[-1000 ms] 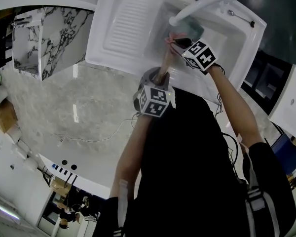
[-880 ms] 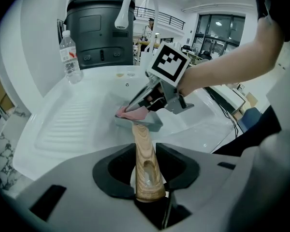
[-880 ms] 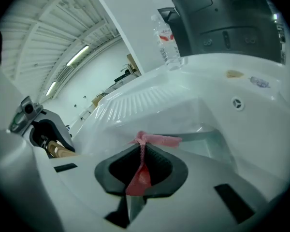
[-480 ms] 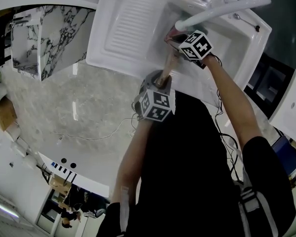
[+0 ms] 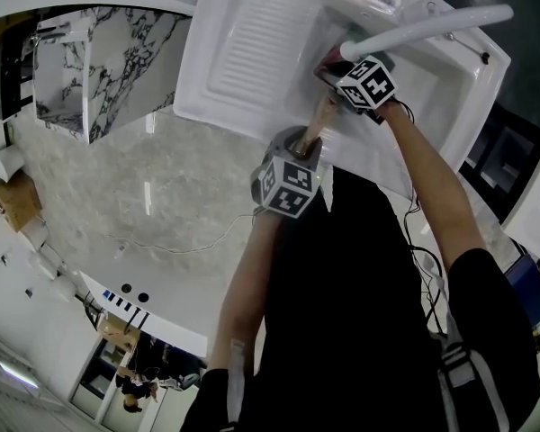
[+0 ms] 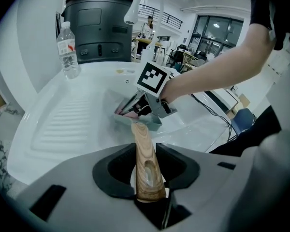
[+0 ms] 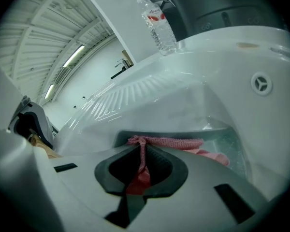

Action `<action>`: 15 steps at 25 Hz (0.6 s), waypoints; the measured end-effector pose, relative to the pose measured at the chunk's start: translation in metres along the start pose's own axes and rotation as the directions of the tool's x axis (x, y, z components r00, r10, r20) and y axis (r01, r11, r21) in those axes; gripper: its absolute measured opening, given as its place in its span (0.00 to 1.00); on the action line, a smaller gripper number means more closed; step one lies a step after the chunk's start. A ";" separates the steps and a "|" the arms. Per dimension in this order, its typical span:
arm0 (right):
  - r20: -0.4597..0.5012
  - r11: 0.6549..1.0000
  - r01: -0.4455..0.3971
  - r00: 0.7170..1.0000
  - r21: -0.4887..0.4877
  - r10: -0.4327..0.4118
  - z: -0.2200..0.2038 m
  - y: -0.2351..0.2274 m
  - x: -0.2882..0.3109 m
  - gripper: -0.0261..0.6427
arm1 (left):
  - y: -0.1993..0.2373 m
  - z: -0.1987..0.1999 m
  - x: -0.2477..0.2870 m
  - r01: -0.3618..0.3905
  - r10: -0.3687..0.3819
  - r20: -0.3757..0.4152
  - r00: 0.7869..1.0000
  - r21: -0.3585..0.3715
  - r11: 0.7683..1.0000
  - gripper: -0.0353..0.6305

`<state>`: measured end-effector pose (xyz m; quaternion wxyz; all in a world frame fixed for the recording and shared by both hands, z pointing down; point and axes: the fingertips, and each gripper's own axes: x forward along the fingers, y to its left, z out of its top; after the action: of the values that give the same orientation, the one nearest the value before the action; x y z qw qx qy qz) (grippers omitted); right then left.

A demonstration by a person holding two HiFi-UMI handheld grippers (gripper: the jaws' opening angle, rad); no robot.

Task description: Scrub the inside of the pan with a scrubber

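A pale teal pan (image 6: 144, 123) sits tilted in the white sink (image 5: 252, 52). My left gripper (image 6: 147, 190) is shut on its wooden handle (image 6: 144, 163), which runs up from the jaws to the pan; in the head view the handle (image 5: 319, 121) leads from the left gripper (image 5: 304, 144) into the basin. My right gripper (image 7: 141, 170) is shut on a pink-red mesh scrubber (image 7: 166, 142), which hangs over the pan's (image 7: 229, 146) inside. Seen from the left gripper view, the right gripper (image 6: 131, 106) reaches down at the pan's rim. Most of the pan is hidden in the head view.
A white faucet spout (image 5: 423, 27) arches over the basin just above the right gripper (image 5: 337, 77). A ribbed drainboard (image 6: 67, 122) lies left of the basin. A plastic water bottle (image 6: 68, 45) stands on the sink's back ledge. A grey bin (image 6: 99, 18) stands behind.
My right gripper has sunk lower into the basin with the scrubber, closer to the pan. The left gripper has kept still on the handle.
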<state>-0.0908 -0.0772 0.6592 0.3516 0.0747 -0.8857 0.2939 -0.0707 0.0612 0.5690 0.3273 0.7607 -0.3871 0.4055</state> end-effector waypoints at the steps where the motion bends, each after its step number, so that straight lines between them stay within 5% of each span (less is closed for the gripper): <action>1: 0.009 1.000 0.015 1.000 0.004 -0.015 0.001 -0.003 0.001 0.11 | 0.001 0.000 -0.001 0.008 -0.008 0.002 1.000 -0.018 1.000 0.28; 8: 0.056 0.982 0.166 0.984 0.085 -0.171 0.003 -0.050 0.000 0.11 | 0.008 -0.004 -0.001 0.014 -0.013 0.004 1.000 -0.048 0.999 0.28; 15: 0.013 0.918 0.394 0.919 0.043 -0.395 -0.002 -0.102 -0.011 0.10 | 0.004 -0.005 0.004 -0.002 0.001 -0.028 1.000 -0.037 0.999 0.28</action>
<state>-0.0465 -0.1598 0.7005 0.3925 0.2616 -0.8503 0.2336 -0.0744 0.0619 0.5755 0.3463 0.7484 -0.3905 0.4092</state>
